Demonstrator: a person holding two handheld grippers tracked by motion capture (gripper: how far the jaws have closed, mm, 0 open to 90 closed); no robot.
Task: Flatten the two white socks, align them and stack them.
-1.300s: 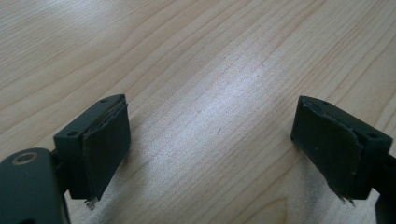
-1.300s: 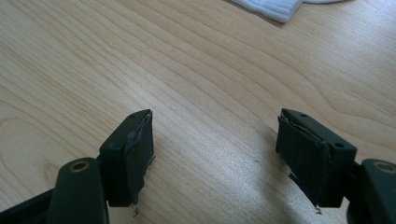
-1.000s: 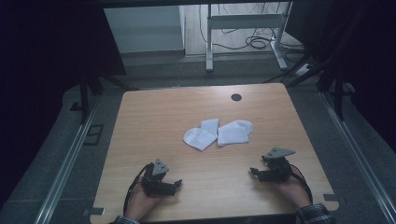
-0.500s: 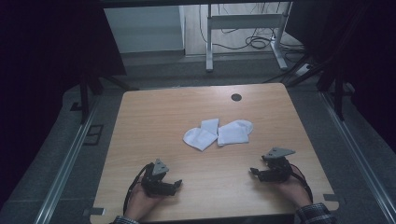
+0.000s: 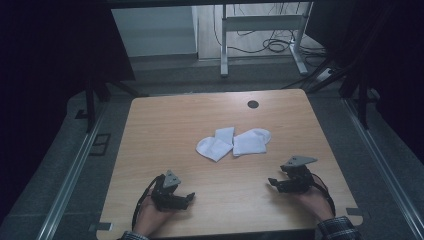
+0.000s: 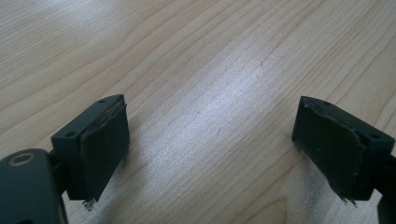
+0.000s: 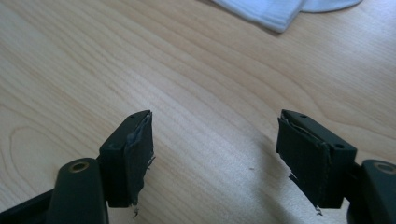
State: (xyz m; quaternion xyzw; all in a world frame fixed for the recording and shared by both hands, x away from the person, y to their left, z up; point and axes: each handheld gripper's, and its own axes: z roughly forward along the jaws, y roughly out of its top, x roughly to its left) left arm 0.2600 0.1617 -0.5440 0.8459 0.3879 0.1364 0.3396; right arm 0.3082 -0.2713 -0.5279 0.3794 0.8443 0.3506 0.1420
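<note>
No text, label, brand, number or sign can be read on anything here, in any of the three views.

Black hand-held grippers (image 5: 187,196), grey triangular plates, plaid cuffs (image 5: 338,228)

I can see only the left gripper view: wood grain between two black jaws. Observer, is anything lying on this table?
Observer: Yes. Two white socks lie mid-table, a left sock and a right sock, touching where they meet.
Operator: Where is the other gripper?
Observer: The right gripper rests near the table's front right, jaws wide apart and holding nothing.
Operator: Is either gripper touching the socks?
Observer: No. Bare wood separates both; the left gripper sits at the front left.
</note>
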